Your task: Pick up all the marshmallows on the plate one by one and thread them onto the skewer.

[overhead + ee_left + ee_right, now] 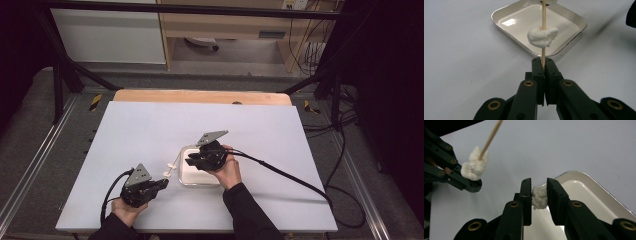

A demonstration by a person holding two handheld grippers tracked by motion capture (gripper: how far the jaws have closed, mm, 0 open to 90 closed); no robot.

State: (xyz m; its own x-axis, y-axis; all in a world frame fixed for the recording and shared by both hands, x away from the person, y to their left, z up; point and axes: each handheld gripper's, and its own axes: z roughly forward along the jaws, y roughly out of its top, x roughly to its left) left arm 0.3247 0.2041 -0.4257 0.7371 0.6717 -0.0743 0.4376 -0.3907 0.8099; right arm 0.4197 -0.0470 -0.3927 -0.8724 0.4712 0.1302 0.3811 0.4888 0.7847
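Left gripper [543,65], jaws closed on a thin wooden skewer [543,27] bearing a white dough-like lump [541,36], in front of a shallow white tray [571,41] on the table [461,62].

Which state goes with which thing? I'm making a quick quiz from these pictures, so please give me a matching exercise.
Things:
1. stick
2. loose white lump
3. tray
4. threaded white lump

States:
A. lies on the table
B. pinched in the right gripper
C. clamped in the left gripper
D. speared on the stick

Pairs: 1-C, 2-B, 3-A, 4-D
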